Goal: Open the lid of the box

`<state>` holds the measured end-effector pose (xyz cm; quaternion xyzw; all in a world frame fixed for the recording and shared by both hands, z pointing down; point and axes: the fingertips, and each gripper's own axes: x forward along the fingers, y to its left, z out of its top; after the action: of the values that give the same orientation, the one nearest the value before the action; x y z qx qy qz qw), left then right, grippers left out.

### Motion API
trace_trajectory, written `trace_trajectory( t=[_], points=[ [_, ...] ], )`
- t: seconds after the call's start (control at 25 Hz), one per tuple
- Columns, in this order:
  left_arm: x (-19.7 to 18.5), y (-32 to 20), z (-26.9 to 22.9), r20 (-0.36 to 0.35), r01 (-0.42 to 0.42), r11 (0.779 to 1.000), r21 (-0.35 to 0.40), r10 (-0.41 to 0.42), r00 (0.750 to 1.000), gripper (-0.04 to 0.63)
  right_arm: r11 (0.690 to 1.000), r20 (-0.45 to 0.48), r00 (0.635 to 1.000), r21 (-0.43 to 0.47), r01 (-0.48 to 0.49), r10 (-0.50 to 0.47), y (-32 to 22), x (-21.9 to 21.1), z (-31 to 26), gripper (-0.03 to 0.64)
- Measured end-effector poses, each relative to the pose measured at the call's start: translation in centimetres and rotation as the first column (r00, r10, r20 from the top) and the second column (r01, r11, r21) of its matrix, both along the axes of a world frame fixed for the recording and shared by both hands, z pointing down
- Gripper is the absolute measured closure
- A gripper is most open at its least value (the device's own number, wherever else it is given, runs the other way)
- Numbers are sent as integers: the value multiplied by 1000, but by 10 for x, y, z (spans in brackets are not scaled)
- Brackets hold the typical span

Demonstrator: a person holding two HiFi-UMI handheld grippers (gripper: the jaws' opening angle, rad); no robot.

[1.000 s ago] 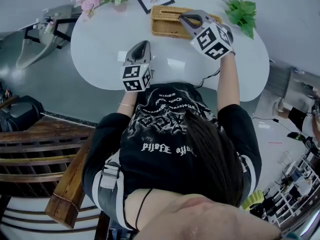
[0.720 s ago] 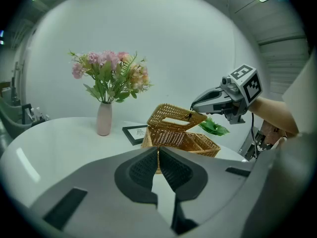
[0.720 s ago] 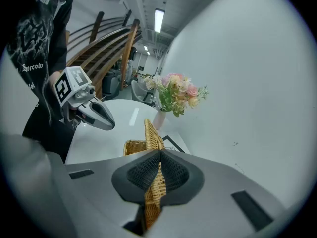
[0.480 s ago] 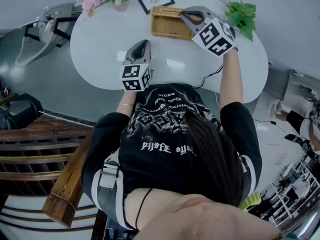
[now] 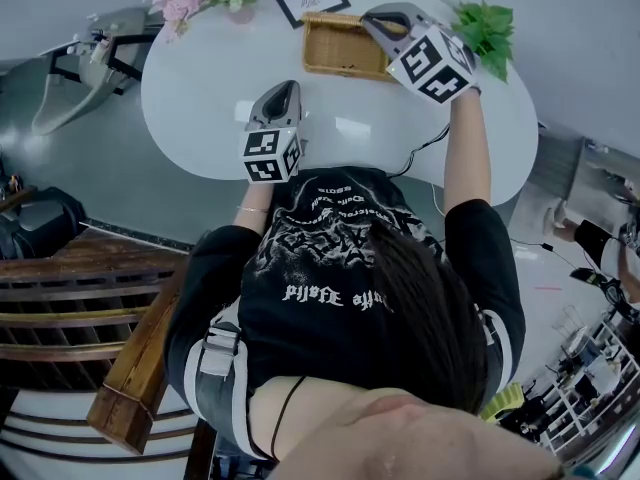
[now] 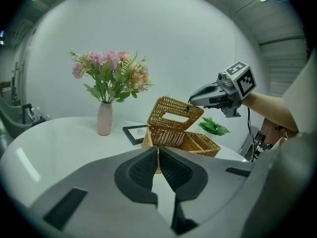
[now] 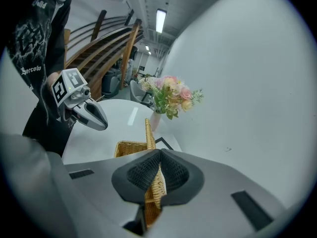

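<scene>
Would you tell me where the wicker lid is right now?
In the left gripper view, the lid tilts up over the box, right of the vase, its edge pinched by the right tongs.

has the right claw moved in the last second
Yes. In the head view the right claw has shifted up-frame, nearer the green plant, while gripping the wicker lid.

Flower vase [image 6: 104, 119], framed card [image 6: 134, 133], green leaves [image 6: 213, 127]
</scene>
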<state>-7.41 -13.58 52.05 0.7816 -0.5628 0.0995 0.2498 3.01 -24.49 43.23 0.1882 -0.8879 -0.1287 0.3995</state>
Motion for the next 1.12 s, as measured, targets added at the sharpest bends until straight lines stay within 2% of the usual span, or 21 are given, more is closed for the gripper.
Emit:
trace_trajectory(
  t=[1.12],
  points=[
    [-5,-13,11,7,12,1000,-27,-12,1000,568,999,7,999,-22,-44,45,-62,1,-11,582]
  ],
)
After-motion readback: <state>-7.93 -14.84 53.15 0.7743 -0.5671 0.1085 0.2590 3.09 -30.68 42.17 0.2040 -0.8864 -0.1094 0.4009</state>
